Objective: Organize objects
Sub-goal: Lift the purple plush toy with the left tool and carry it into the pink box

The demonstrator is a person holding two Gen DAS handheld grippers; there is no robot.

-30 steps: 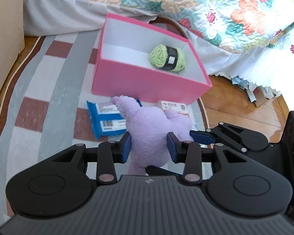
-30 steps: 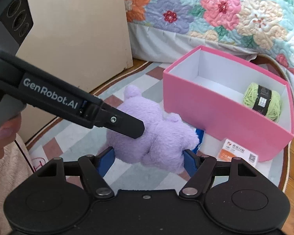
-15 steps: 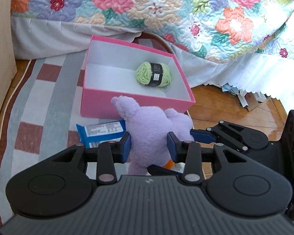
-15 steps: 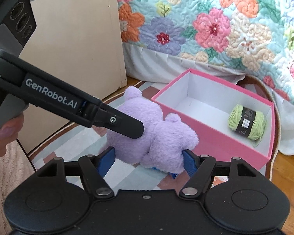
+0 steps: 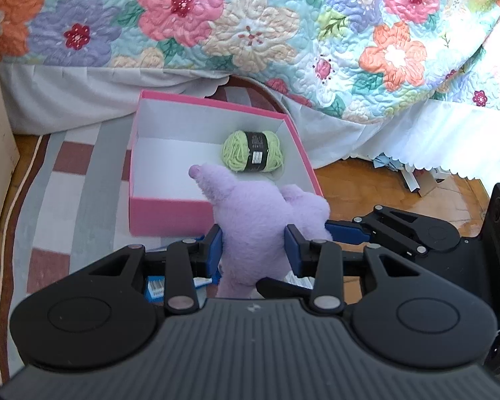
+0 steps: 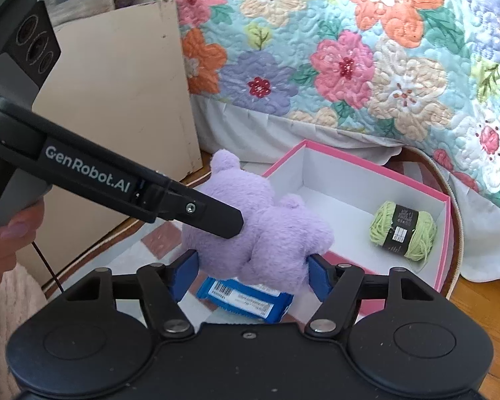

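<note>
Lying on a wood floor point(image 5: 366, 196), a striped rug point(image 5: 70, 200) of grey, white and brick-red bands carries a pink box point(image 5: 170, 215) set close against a bed draped in a floral quilt point(image 5: 250, 33) with a white skirt point(image 5: 416, 133) below it. A beige panel point(image 6: 116, 100) stands at the left of the bed. Both grippers pinch the purple plush point(image 5: 253, 220) from different sides: the left gripper point(image 5: 252, 248) has its blue pads pressed into the toy's body, and the right gripper point(image 6: 252, 271) squeezes it likewise. The plush is held up off the rug at the box's near edge. Inside the box lies a green yarn ball point(image 5: 251, 155). A blue packet point(image 6: 246, 300) rests on the rug under the toy.
</note>
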